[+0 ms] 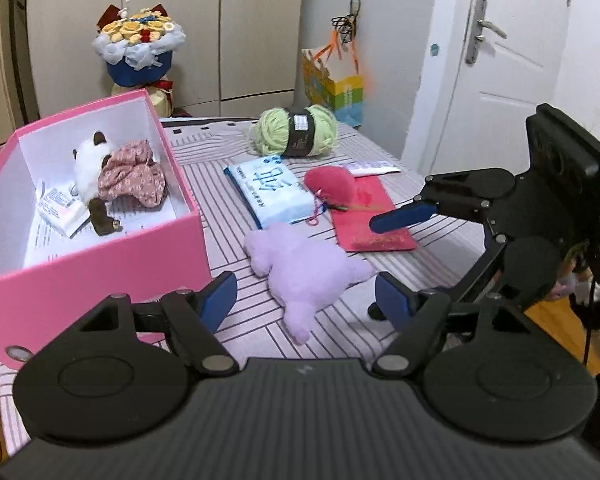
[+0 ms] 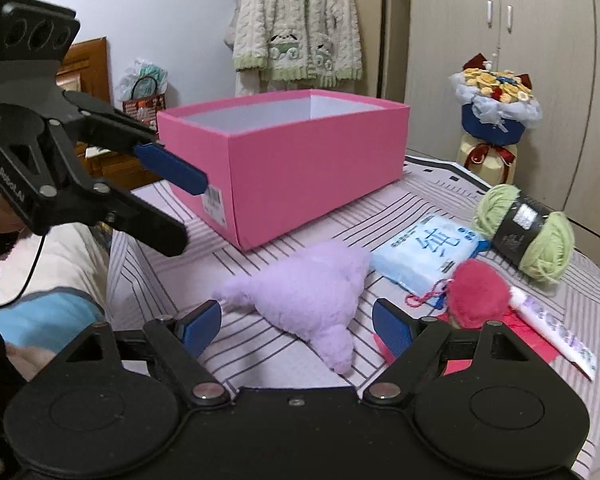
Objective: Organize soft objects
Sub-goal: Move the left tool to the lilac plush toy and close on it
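A lilac plush toy lies on the striped bed, right of an open pink box. The box holds a white-and-brown plush in a floral dress and a small tissue pack. My left gripper is open and empty, just in front of the lilac plush. My right gripper is open and empty, its fingers either side of the same plush. A pink fluffy plush, a green yarn ball and a blue tissue pack lie beyond.
A red envelope lies under the pink plush, with a white tube beside it. A flower bouquet and a paper bag stand behind the bed. A white door is at the right. The bed edge is near.
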Action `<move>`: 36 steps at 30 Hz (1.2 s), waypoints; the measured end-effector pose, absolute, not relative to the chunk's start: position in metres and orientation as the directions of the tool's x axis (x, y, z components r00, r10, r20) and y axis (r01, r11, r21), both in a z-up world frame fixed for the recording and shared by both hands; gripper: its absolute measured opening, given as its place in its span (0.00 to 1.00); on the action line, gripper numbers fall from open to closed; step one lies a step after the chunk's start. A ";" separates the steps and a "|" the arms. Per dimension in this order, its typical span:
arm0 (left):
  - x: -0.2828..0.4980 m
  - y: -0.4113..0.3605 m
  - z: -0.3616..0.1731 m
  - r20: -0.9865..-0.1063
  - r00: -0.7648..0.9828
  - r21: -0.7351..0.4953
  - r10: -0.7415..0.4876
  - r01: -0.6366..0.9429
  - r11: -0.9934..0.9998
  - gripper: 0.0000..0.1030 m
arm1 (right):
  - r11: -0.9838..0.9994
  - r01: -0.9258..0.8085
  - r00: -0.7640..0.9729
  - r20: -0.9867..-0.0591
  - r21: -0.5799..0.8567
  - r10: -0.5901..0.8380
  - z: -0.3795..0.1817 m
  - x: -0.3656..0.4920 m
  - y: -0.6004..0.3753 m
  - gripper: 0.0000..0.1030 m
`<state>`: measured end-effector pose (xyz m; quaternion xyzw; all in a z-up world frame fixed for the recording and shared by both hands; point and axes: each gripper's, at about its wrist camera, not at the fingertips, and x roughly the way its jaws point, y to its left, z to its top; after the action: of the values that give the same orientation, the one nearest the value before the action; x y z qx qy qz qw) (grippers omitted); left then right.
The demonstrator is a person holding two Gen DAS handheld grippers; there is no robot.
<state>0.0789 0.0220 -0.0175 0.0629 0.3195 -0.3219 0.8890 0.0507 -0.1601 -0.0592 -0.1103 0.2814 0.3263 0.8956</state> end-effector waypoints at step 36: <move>0.119 0.004 -0.088 -0.568 0.604 -0.371 -0.559 0.418 0.829 0.47 | 0.920 -0.384 0.808 -0.453 0.079 0.377 -0.112 0.055 -0.127 0.71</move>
<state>0.1191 0.0039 -0.0877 -0.1005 0.3504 -0.2743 0.8899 0.0554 -0.1275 -0.1120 -0.0081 0.2364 0.2001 0.9508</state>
